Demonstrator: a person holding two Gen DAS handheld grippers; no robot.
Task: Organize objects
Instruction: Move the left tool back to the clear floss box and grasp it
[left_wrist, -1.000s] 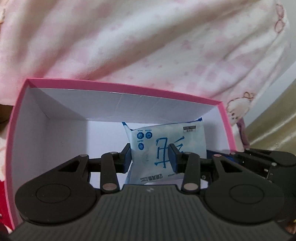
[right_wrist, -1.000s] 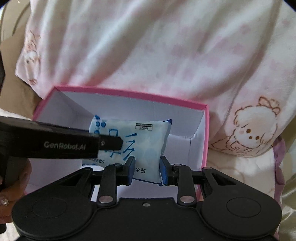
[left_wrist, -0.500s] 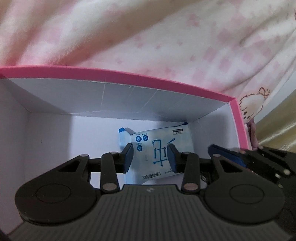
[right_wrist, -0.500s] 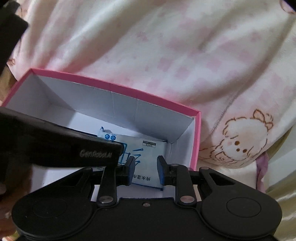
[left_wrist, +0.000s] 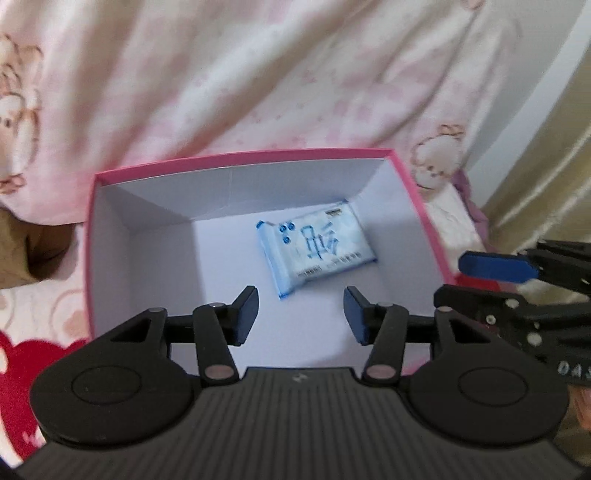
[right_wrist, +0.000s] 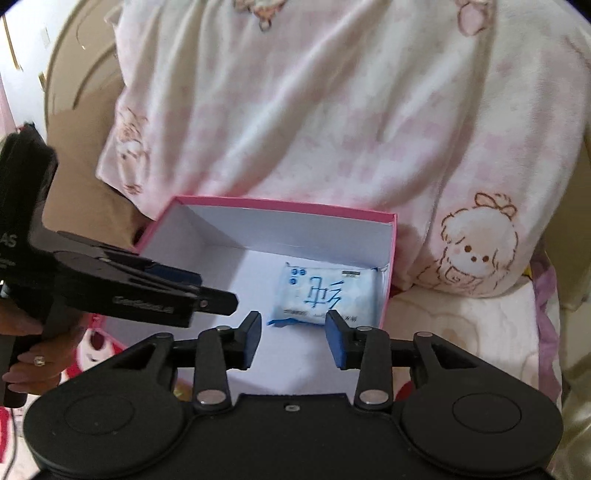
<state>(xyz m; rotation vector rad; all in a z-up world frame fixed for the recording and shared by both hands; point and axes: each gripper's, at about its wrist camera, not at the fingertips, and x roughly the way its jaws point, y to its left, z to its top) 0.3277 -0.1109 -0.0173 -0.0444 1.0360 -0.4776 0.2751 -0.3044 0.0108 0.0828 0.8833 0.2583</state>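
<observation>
Pink-rimmed cardboard, the box (left_wrist: 428, 221) is the reference here, set against a pink check blanket (left_wrist: 258, 81). On its white floor, toward the far right corner, the blue-and-white packet (left_wrist: 317, 245) lies flat and free. A second ago both tools gripped it low in the box; now the left gripper (left_wrist: 301, 312) and right gripper (right_wrist: 293, 339) hang above the near side, jaws just opened and empty. This item looks stowed, so another can be fetched.
</observation>
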